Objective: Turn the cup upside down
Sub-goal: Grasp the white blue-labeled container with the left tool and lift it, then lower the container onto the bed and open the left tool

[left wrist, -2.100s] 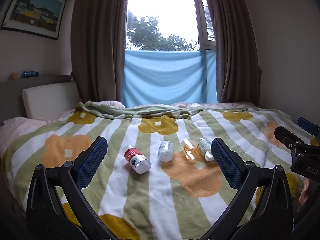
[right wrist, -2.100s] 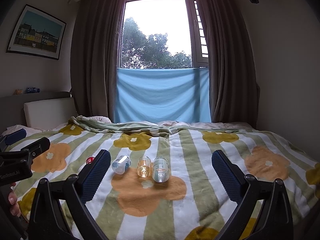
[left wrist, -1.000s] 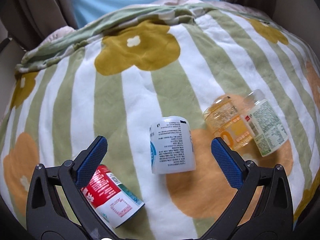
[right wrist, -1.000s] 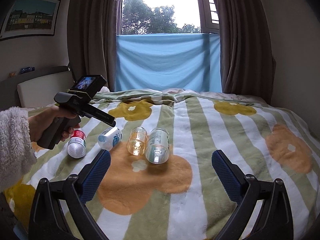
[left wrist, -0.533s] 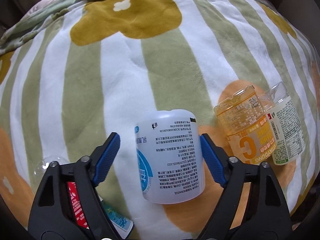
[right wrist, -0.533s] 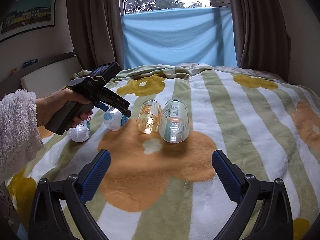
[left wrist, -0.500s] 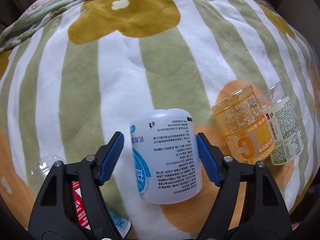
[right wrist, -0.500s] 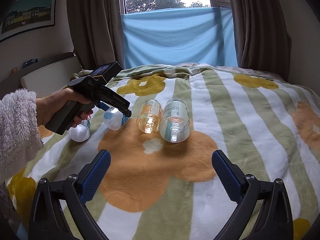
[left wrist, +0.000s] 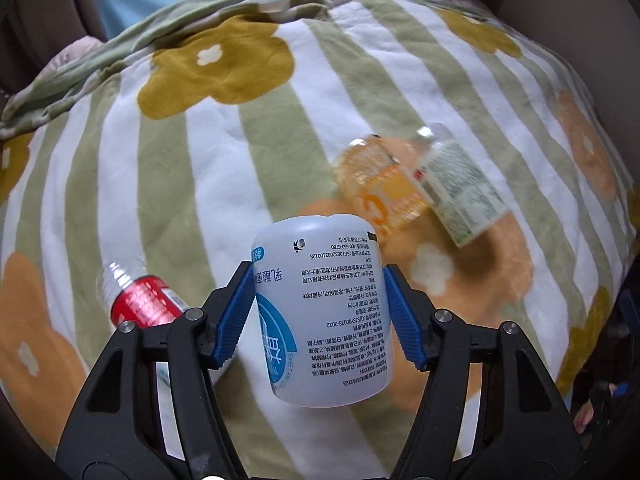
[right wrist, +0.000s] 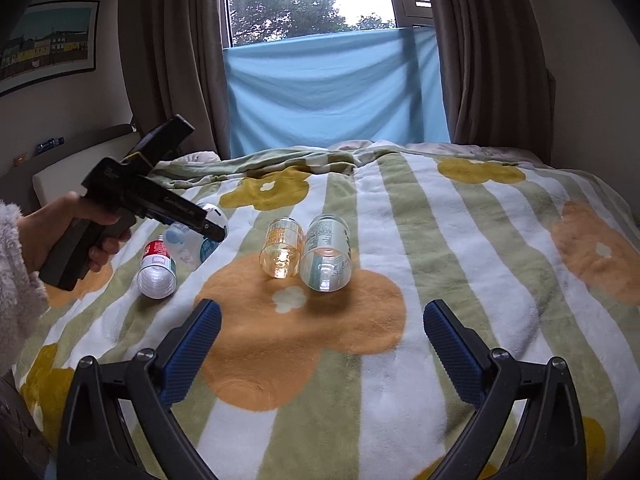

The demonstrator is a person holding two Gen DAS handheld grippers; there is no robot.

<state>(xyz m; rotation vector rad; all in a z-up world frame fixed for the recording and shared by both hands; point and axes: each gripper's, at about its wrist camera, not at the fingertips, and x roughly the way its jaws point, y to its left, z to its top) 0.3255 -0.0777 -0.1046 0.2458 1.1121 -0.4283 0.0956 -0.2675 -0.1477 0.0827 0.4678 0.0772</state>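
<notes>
A white cup with a blue label hangs tilted above the striped blanket, gripped at its sides by my left gripper, which is shut on it. From the right wrist view the same cup shows at the tip of the left gripper, held in a person's hand. My right gripper is open low over the blanket, with nothing between its fingers.
Three other cups lie on their sides on the blanket: a red-labelled one, an orange one and a green-labelled clear one. Curtains and a blue sheet hang behind the bed.
My left gripper came down over the white cup, closed on its sides and raised it off the blanket. The right gripper stayed open and barely moved.
</notes>
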